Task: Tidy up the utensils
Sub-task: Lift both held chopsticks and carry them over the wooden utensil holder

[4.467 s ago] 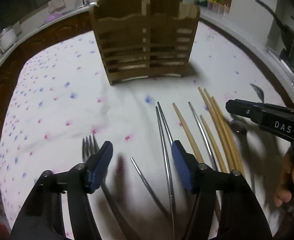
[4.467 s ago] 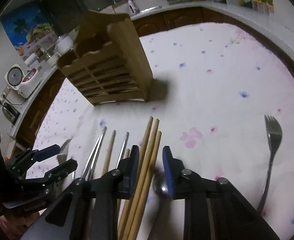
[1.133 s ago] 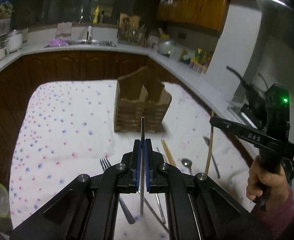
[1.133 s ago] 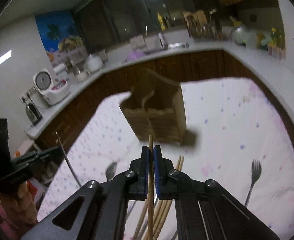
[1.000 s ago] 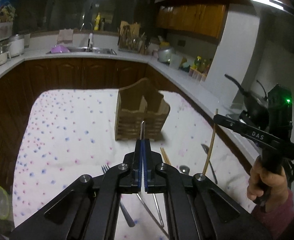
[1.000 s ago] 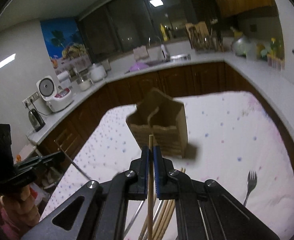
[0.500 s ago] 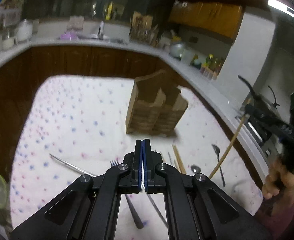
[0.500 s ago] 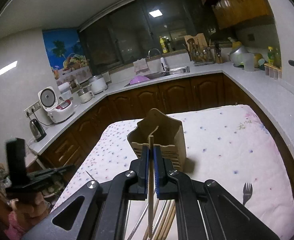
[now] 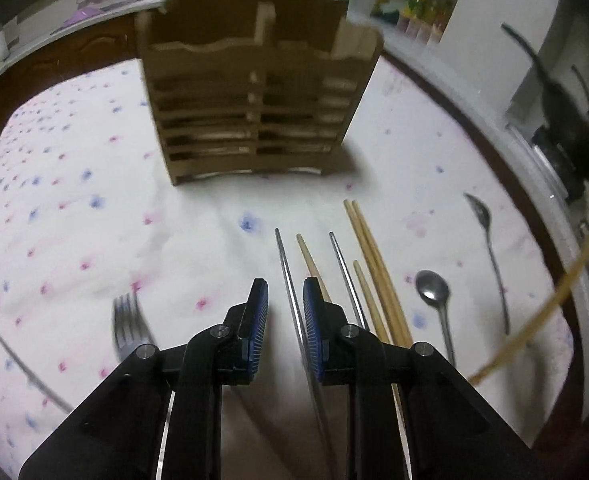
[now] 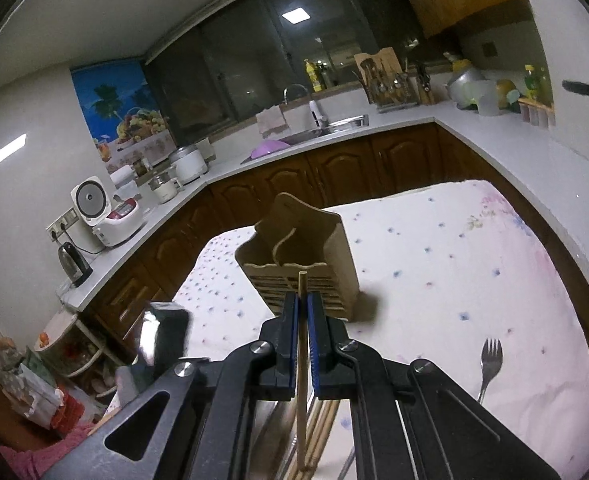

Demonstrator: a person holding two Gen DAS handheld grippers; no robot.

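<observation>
The wooden utensil caddy [image 9: 254, 92] stands upright on the flowered tablecloth [image 9: 74, 220], its two open-topped compartments split by a centre divider; being slatted and light, it would probably slide or tip if a utensil is pushed against its rim. The cloth is soft and wrinkled, so thin things lie slightly sunk in it. There is open room in front of the caddy and to its left. To the right the table edge is near, past the long-handled spoon [image 9: 490, 256].

In front of the caddy lie loose wooden chopsticks [image 9: 370, 256], metal chopsticks [image 9: 288, 280], a short spoon [image 9: 434, 296] and, left of them, a fork [image 9: 128, 324]. All are stiff and light. The metal ones are smooth and likely slippery, best pinched near mid-length.

The left gripper [image 9: 284, 300] hovers low over them, its jaws opening, with one metal chopstick lying on the cloth in the gap, seemingly not gripped. The right gripper [image 10: 302, 312] is clamped on a single wooden chopstick [image 10: 301, 360] at about mid-length, held well above the table and aimed toward the caddy.
</observation>
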